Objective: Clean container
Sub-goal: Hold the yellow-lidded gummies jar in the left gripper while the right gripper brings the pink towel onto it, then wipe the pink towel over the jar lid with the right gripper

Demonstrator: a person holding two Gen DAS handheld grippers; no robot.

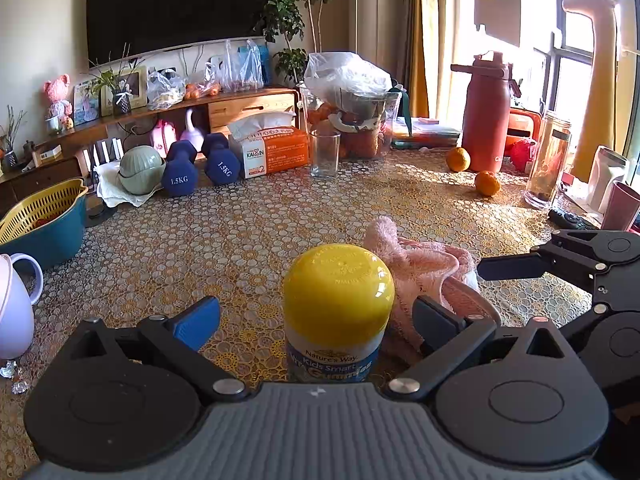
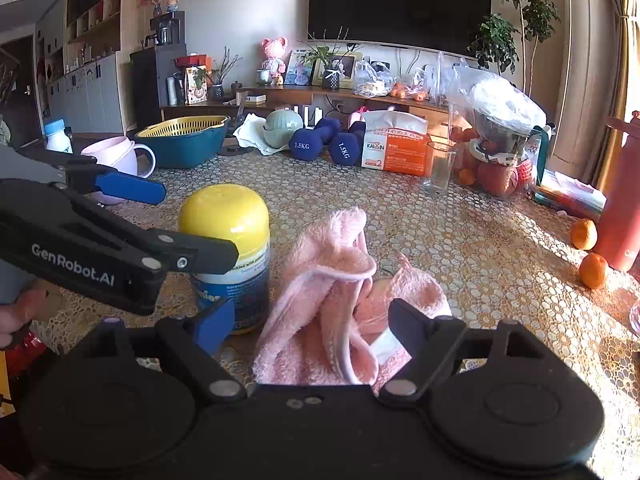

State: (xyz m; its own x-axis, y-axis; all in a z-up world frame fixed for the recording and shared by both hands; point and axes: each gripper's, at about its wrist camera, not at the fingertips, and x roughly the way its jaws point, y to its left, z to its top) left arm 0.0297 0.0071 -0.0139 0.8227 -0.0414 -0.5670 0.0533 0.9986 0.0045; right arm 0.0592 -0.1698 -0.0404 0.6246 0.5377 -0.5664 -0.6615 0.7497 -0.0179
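Note:
A gummies bottle (image 1: 338,316) with a yellow cap stands upright on the patterned table, right between the fingers of my left gripper (image 1: 316,318), which is open and not touching it. The same bottle (image 2: 228,248) shows left of centre in the right wrist view. A crumpled pink cloth (image 2: 336,300) lies beside it to the right. My right gripper (image 2: 312,324) is open, its fingers either side of the cloth's near folds. The left gripper's black and blue fingers (image 2: 132,188) flank the bottle. The cloth (image 1: 420,272) and the right gripper's black finger (image 1: 508,268) also appear in the left view.
An empty glass (image 1: 325,153), tissue box (image 1: 276,150), two blue dumbbells (image 1: 200,164), a bagged container of fruit (image 1: 352,108), a red flask (image 1: 487,112), two oranges (image 1: 487,182) and a tall jar (image 1: 548,160) line the far side. A colander bowl (image 1: 44,216) and lilac mug (image 1: 16,300) sit left.

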